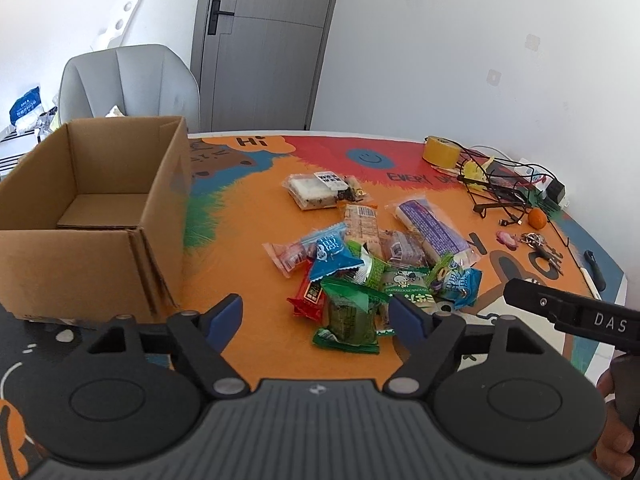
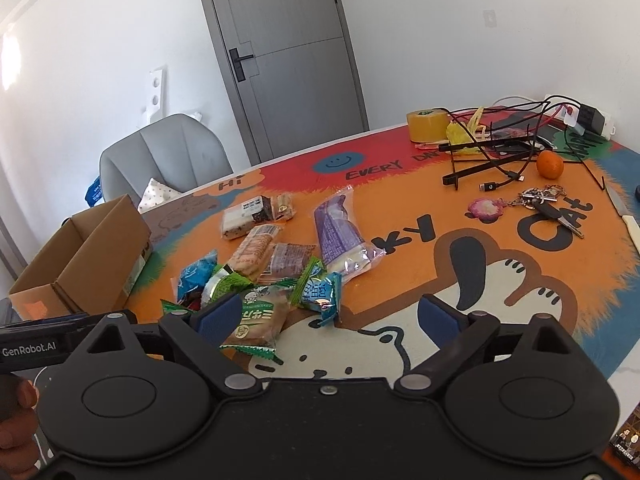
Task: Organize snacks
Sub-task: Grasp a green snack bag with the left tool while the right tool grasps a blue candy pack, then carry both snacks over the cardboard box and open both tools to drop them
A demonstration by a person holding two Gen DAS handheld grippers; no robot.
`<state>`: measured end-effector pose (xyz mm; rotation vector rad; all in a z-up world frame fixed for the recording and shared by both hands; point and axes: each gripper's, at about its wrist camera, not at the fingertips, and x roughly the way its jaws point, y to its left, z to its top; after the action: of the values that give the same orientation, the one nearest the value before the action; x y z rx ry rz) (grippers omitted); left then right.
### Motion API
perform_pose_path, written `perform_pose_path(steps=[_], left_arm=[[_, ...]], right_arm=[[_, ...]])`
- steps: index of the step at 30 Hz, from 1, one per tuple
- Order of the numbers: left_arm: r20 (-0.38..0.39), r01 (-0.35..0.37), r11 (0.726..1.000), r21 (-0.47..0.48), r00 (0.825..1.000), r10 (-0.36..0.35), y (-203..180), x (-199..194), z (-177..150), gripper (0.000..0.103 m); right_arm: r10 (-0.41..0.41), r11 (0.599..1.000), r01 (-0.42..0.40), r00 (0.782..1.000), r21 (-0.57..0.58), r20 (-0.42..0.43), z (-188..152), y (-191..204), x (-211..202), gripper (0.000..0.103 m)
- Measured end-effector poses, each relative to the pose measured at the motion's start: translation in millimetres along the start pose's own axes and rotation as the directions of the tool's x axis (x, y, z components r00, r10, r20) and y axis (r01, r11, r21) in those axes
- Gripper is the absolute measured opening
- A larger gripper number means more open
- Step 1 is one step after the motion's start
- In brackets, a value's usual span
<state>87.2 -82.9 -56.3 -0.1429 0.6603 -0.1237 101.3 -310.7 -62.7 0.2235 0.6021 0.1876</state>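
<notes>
A pile of wrapped snacks point(image 1: 360, 264) lies on the colourful table mat: green, blue and red packets, a long purple pack point(image 1: 434, 229) and a rice-cake pack point(image 1: 318, 190). An open, empty cardboard box point(image 1: 92, 208) stands at the left. My left gripper point(image 1: 316, 314) is open and empty, just in front of a green packet point(image 1: 352, 320) at the pile's near edge. My right gripper point(image 2: 328, 316) is open and empty, near a green-edged packet point(image 2: 256, 320) beside its left finger. The pile point(image 2: 272, 264), purple pack point(image 2: 338, 234) and box point(image 2: 84, 264) also show in the right wrist view.
At the far right lie a roll of tape point(image 1: 440, 151), a black wire stand with cables point(image 1: 500, 188), an orange point(image 1: 537, 217), keys point(image 2: 548, 204) and a knife point(image 2: 624, 216). A grey chair point(image 1: 128, 84) stands behind the box. The other gripper's body point(image 1: 572, 312) reaches in from the right.
</notes>
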Motion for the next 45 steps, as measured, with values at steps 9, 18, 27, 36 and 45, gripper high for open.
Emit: perform_pose_path(steps=[9, 18, 27, 36, 45], left_arm=[[-0.050, 0.018, 1.000, -0.020, 0.999, -0.019, -6, 37, -5, 0.056], [-0.077, 0.020, 0.998, -0.058, 0.997, -0.025, -12, 60, -8, 0.048], [-0.069, 0.019, 0.996, -0.082, 0.997, -0.025, -10, 63, -9, 0.033], [-0.011, 0.046, 0.995, -0.094, 0.999, -0.047, 0, 37, -4, 0.031], [0.048, 0.050, 0.997, -0.061, 0.998, -0.047, 6, 11, 6, 0.031]], right_arm=[[0.023, 1.000, -0.022, 0.999, 0.022, -0.040, -3, -11, 26, 0.074], [0.044, 0.999, -0.043, 0.996, 0.025, -0.074, -3, -9, 51, 0.068], [0.060, 0.997, -0.056, 0.994, 0.045, -0.092, -1, -5, 70, 0.063], [0.044, 0.999, -0.043, 0.996, 0.023, -0.076, 0, 1, 74, 0.030], [0.067, 0.998, -0.066, 0.998, 0.020, -0.015, 3, 16, 46, 0.029]])
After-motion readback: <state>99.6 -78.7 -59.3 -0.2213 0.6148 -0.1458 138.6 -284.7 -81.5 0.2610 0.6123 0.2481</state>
